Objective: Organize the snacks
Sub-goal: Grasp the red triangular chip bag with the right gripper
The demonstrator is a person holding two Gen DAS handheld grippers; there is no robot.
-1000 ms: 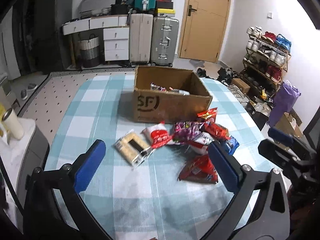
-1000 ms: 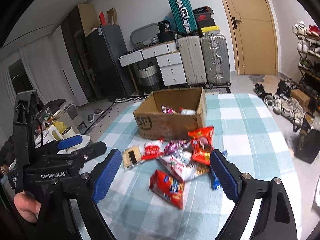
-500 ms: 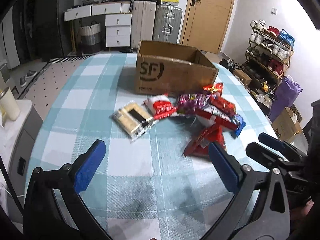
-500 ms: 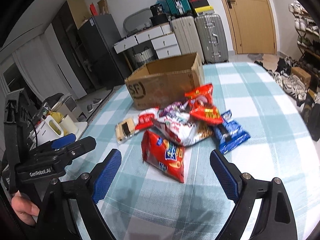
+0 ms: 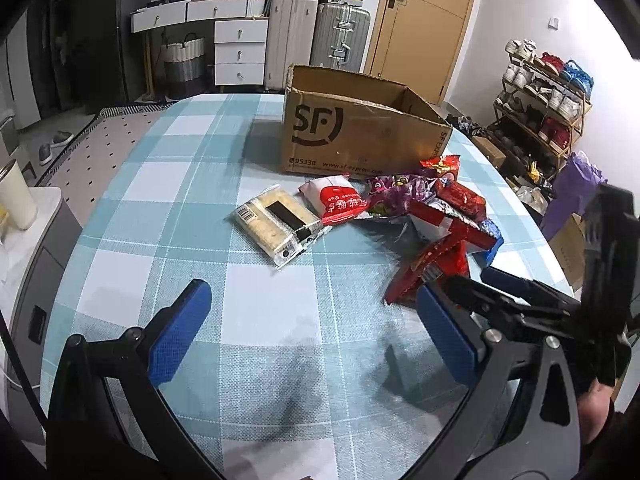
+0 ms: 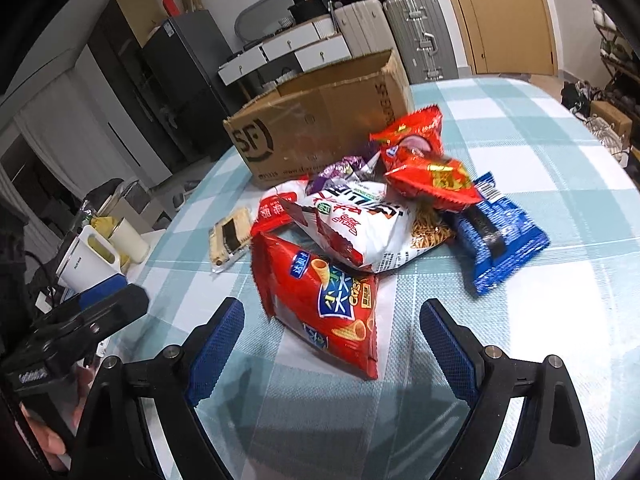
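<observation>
Right wrist | snack pile [image 6: 372, 216] left unpacked at 12 o'clock | cardboard box [image 6: 320, 120] behind | right gripper [image 6: 332, 344] and left gripper [image 5: 308, 328] jaws apart, nothing held

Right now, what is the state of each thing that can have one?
Left tongs: open, empty.
Right tongs: open, empty, facing the red cone-snack bag.
Cardboard box: open on top, upright.
Red cone-snack bag: sealed, lying on the table.
Door: closed.
</observation>
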